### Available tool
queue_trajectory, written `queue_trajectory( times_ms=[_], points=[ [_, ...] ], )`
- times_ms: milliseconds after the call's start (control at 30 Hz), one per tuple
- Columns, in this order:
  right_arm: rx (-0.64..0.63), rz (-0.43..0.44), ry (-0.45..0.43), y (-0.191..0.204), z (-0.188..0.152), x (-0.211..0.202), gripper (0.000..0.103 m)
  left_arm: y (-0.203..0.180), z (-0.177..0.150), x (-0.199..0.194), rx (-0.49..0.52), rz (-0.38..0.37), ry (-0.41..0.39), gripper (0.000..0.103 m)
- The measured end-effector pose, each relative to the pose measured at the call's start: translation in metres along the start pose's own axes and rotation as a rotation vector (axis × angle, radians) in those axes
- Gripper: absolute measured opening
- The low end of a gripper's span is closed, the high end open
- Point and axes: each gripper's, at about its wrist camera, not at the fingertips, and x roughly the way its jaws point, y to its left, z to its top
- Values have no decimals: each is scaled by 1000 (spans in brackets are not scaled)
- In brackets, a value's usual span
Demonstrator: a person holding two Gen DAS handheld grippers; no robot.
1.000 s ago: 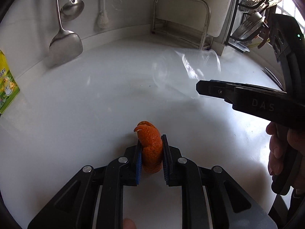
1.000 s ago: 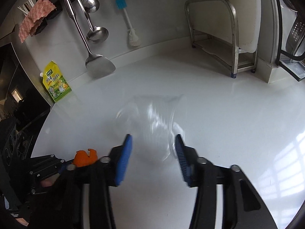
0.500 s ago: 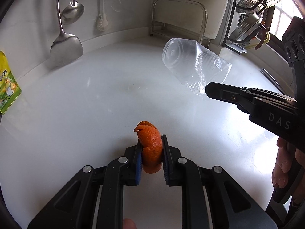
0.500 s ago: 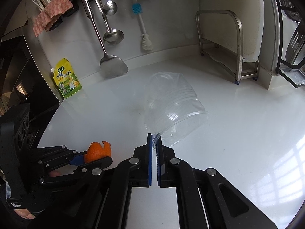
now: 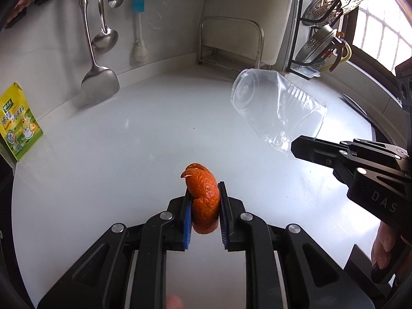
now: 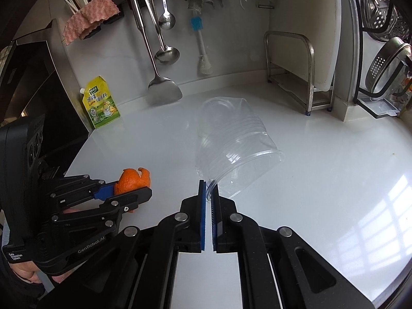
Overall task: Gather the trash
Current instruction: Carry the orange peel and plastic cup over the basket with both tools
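Observation:
My left gripper (image 5: 204, 207) is shut on an orange peel (image 5: 203, 200) and holds it above the white counter (image 5: 116, 154). My right gripper (image 6: 209, 195) is shut on the rim of a clear plastic cup (image 6: 231, 149), which hangs tilted in the air with its base pointing away. In the left wrist view the cup (image 5: 278, 110) is at the right, held by the right gripper (image 5: 296, 145). In the right wrist view the left gripper (image 6: 134, 191) with the peel (image 6: 132, 177) is at the lower left.
A yellow-green sauce pouch (image 6: 101, 103) leans on the wall at the left. A spatula (image 6: 164, 90), ladle and brush hang on the back wall. A metal rack (image 6: 296, 77) with a white board and a strainer rack (image 6: 386, 64) stand at the right.
The right gripper closed on the cup's rim and lifted the cup off the counter. Both grippers have risen a little. The left gripper still holds the peel.

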Motion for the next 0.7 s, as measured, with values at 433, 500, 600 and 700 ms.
queue_trajectory(
  times_ms=[433,500,600,700],
  points=[
    [24,-26,-39,37,-63,-86,3,-26,-43,-73,39,-25,-44,18],
    [23,-29,-43,44,-73,-97,3,-30,-52,-85,41,-34,-51,18],
    [27,-32,-54,52,-88,-116,3,-36,-64,-102,48,-40,-66,18],
    [33,-37,-64,60,-103,-131,3,-41,-74,-118,55,-49,-74,18]
  ],
)
